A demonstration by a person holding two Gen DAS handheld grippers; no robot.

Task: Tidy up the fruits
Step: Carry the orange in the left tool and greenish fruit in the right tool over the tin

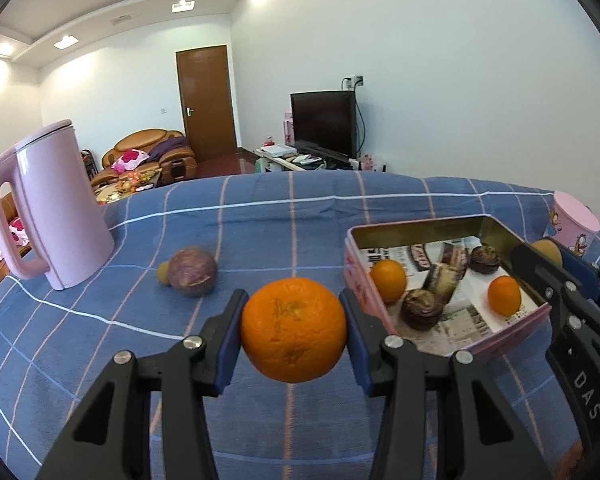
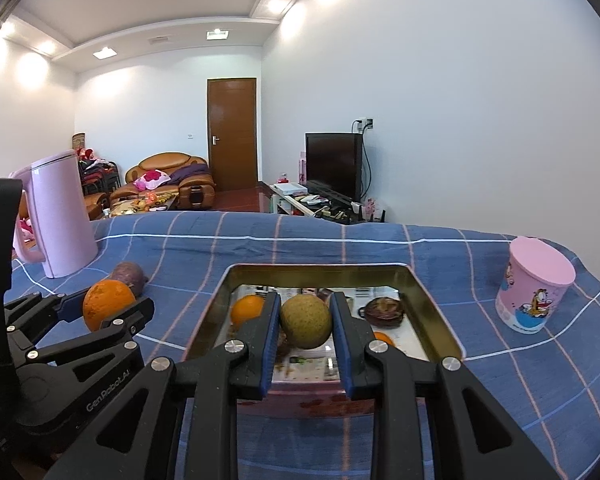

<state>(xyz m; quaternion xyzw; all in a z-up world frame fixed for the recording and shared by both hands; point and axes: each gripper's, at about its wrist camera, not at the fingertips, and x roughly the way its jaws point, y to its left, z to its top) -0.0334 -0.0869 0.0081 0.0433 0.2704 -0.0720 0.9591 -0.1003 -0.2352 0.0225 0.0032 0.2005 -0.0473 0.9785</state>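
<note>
My left gripper (image 1: 294,304) is shut on a large orange (image 1: 294,330), held above the blue checked cloth, left of the pink tin box (image 1: 512,332). In the right wrist view my right gripper (image 2: 306,312) is shut on a brownish-green round fruit (image 2: 306,321) over the tin box (image 2: 436,312). The box holds two small oranges (image 1: 388,286) (image 1: 504,295) and dark wrinkled fruits (image 1: 422,309) on printed paper. A purple fruit (image 1: 192,271) and a small yellowish one (image 1: 163,273) lie on the cloth. The left gripper (image 2: 108,308) with its orange (image 2: 106,308) shows at the left of the right wrist view.
A pink kettle (image 1: 56,208) stands at the table's left. At the far right stands a pink cartoon cup (image 2: 534,286). The blue checked cloth (image 1: 284,220) covers the table. Beyond it are a sofa, a door and a television.
</note>
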